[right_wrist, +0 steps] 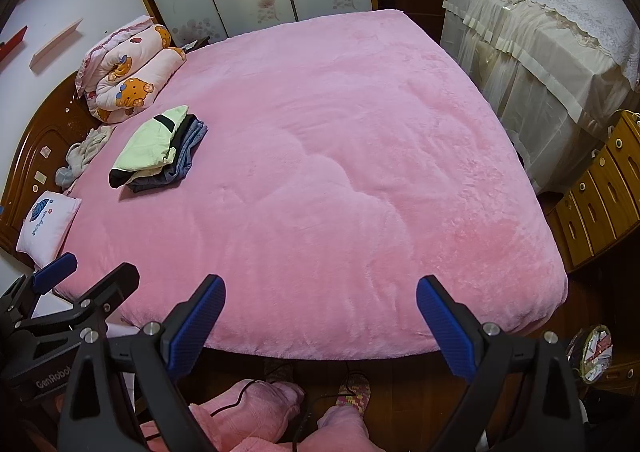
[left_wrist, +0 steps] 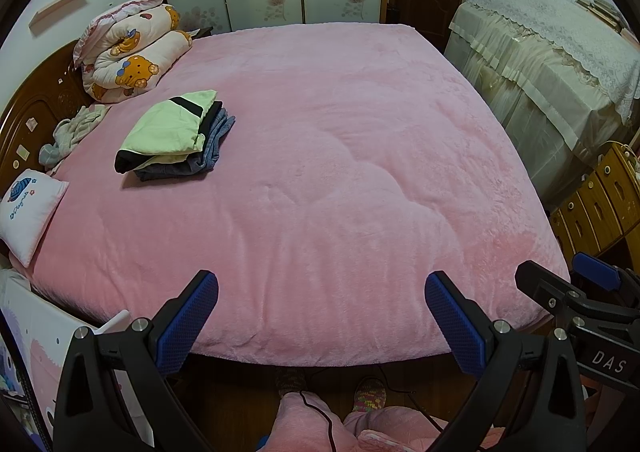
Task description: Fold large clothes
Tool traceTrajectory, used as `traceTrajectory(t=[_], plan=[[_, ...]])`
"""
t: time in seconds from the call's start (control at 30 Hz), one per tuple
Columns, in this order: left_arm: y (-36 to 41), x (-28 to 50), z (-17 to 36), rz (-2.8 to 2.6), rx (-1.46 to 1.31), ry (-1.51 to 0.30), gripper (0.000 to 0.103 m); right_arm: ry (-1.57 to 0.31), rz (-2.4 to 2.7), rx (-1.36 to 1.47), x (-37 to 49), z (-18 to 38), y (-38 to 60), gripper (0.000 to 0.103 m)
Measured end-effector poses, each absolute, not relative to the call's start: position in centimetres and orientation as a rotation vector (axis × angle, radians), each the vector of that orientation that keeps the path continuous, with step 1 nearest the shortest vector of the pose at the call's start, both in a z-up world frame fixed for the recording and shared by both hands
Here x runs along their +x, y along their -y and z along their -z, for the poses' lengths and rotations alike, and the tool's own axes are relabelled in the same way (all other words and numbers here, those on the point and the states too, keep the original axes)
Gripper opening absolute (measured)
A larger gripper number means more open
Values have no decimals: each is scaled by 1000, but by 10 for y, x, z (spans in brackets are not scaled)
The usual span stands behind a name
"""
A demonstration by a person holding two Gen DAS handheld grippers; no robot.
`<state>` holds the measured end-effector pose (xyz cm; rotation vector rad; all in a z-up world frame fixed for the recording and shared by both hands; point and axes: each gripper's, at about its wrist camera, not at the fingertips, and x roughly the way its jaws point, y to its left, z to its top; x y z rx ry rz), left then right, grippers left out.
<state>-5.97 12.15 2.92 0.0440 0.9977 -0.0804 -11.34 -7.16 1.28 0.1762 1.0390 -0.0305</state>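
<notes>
A stack of folded clothes point(left_wrist: 172, 132) point(right_wrist: 156, 148), pale green and black on top of blue and grey pieces, lies on the left part of the pink bed cover point(left_wrist: 340, 140) point(right_wrist: 340, 140). A crumpled grey-white garment point(left_wrist: 76, 128) point(right_wrist: 86, 152) sits by the headboard. My left gripper point(left_wrist: 322, 286) point(right_wrist: 90, 272) hovers over the bed's near edge, open with nothing between its blue pads. My right gripper point(right_wrist: 320, 290) point(left_wrist: 560, 272) is beside it on the right, also open and holding nothing. Both are far from the clothes.
A rolled bear-print quilt point(left_wrist: 132, 52) and a small white pillow point(left_wrist: 28, 212) lie along the wooden headboard point(left_wrist: 36, 108). Lace-covered furniture point(left_wrist: 540, 64) and wooden drawers point(right_wrist: 600, 188) stand at the right. A person's pink-trousered legs, slippers and a black cable point(left_wrist: 316, 408) are below.
</notes>
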Motion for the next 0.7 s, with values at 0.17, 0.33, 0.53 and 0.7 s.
traceTrajectory(t=[0.17, 0.33, 0.53, 0.7], plan=[[-130, -53, -26, 95, 54, -1003, 102, -1040, 32, 177, -113, -13, 72, 97], [-136, -48, -26, 105, 60, -1006, 102, -1041, 33, 178, -114, -13, 73, 97], [-135, -48, -26, 103, 59, -1006, 102, -1042, 34, 178, -113, -12, 75, 97], [-137, -46, -25, 105, 62, -1006, 102, -1042, 37, 178, -114, -11, 74, 97]])
